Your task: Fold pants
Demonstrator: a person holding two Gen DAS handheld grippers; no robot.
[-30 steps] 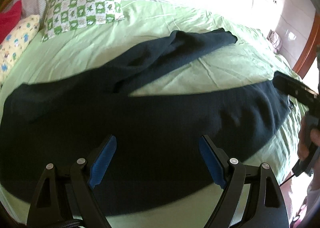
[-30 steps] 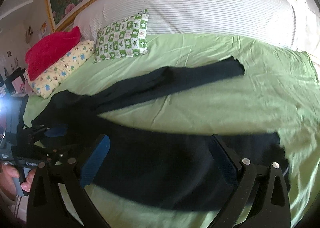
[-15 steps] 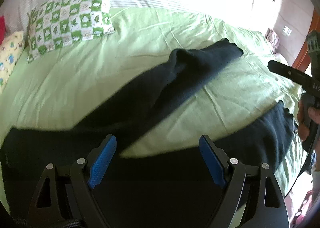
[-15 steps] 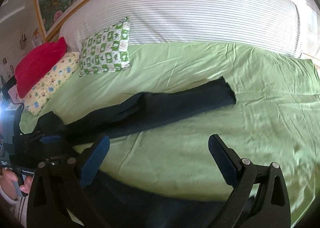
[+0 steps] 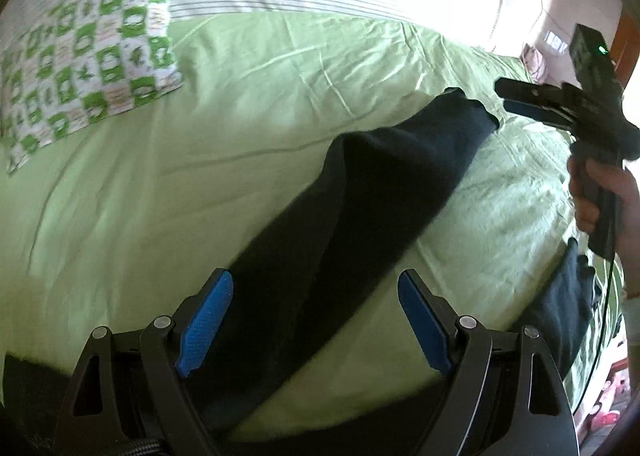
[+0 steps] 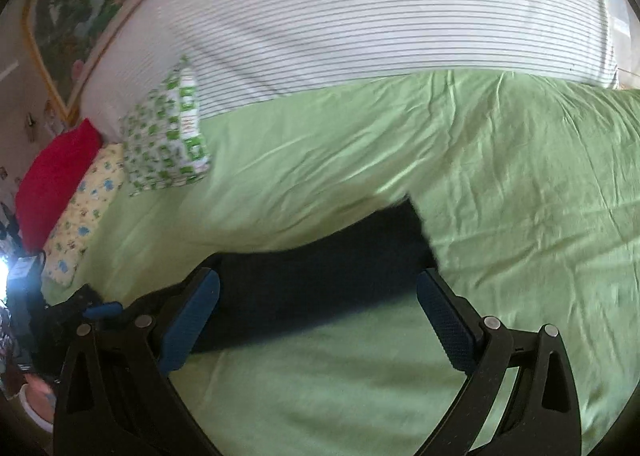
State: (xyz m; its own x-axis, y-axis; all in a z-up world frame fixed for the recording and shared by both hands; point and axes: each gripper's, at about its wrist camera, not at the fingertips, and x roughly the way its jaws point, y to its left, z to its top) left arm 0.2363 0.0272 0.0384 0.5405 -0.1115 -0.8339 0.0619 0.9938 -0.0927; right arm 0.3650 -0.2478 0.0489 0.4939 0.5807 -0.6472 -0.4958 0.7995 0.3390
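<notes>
Dark navy pants [image 5: 360, 208] lie spread on a green bedsheet [image 5: 200, 160]. In the left wrist view the far leg runs diagonally from between my fingers up to its hem at upper right; the near leg's end [image 5: 568, 296] shows at right. My left gripper [image 5: 316, 316] is open above the far leg's upper part. In the right wrist view my right gripper [image 6: 316, 320] is open just above the far leg's hem end [image 6: 328, 268]. It also shows in the left wrist view [image 5: 532, 102], hand-held, hovering by the hem.
A green-and-white checked pillow [image 5: 88, 64] lies at the bed's head, with a yellow pillow [image 6: 84, 212] and a red one [image 6: 52, 176] further left. A striped headboard cushion [image 6: 360, 28] lines the back. The bed's right edge and a wooden frame [image 5: 624, 40] are at the right.
Both grippers have moved forward over the bed, from the near leg toward the far leg. The right gripper now reaches the far leg's hem. Both stay open.
</notes>
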